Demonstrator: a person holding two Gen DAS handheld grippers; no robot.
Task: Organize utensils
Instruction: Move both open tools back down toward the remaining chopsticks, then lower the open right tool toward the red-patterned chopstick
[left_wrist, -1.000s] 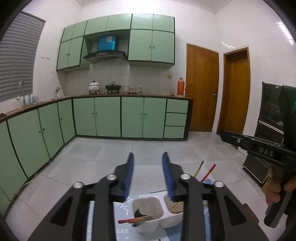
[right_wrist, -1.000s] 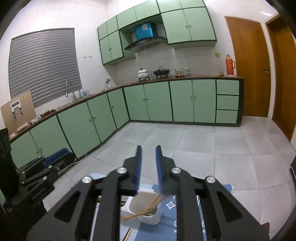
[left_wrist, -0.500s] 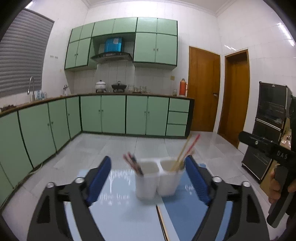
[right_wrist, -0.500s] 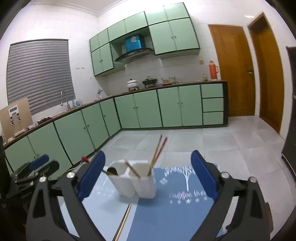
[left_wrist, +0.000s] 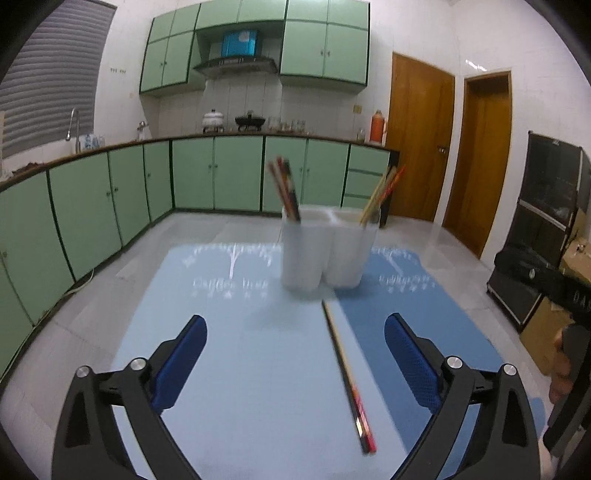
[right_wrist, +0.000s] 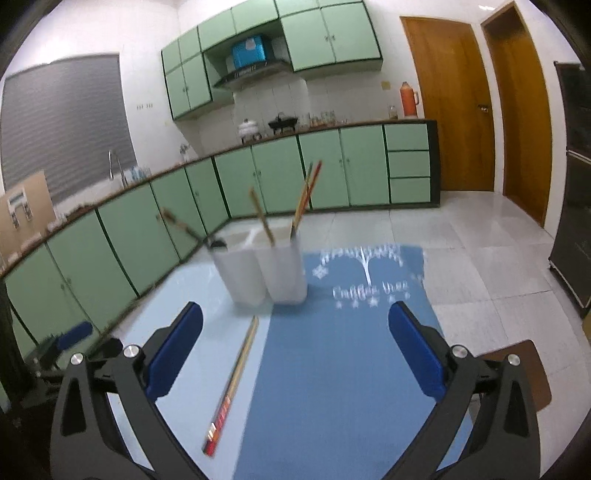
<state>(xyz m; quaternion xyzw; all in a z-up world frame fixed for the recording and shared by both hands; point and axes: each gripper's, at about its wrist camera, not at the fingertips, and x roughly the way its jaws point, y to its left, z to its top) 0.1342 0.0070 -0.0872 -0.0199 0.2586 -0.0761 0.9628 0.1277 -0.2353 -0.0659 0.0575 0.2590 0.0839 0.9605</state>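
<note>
Both jaws stood wide and empty, the left ones opening. The chopsticks (left_wrist: 347, 373) lay flat between them, before the holder (left_wrist: 327, 247); a steep, blurred approach could push them off the bench (left_wrist: 229, 369).

both wrist views low, facing holder (left_wrist: 327, 251)

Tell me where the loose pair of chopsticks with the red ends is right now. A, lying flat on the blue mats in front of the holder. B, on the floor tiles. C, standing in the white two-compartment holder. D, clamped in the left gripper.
A: the loose pair of chopsticks with the red ends lies flat along the seam of the blue mats, in front of the white two-compartment holder.
</note>
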